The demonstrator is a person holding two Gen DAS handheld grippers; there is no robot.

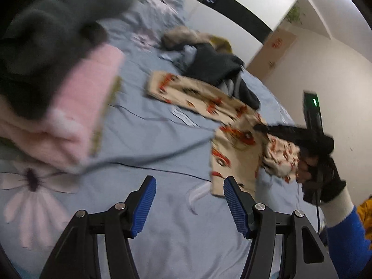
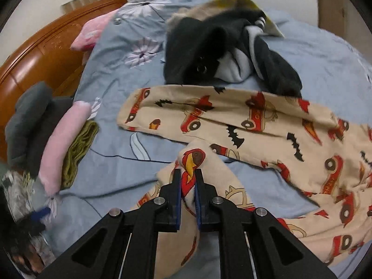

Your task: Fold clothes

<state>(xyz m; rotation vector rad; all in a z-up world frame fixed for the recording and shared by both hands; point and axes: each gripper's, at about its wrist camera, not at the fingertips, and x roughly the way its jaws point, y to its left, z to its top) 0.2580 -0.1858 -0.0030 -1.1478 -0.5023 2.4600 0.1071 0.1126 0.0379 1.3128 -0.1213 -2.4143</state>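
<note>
Cream pyjama trousers printed with red cars and black bats point(image 2: 255, 121) lie spread on the blue bed sheet point(image 2: 116, 88). My right gripper point(image 2: 187, 174) is shut on a fold of one trouser leg and lifts it slightly. In the left wrist view the same trousers point(image 1: 209, 100) lie ahead and to the right, with the right gripper point(image 1: 262, 127) pinching them. My left gripper point(image 1: 189, 186) is open and empty above the sheet point(image 1: 162, 139), its right finger point(image 1: 234, 207) near the trousers' lower edge.
A stack of folded clothes, grey over pink point(image 1: 58, 69), stands at the left; it also shows in the right wrist view point(image 2: 58, 139). A pile of dark unfolded garments point(image 2: 220, 46) lies behind the trousers. A wooden headboard point(image 2: 34, 53) bounds the bed's left.
</note>
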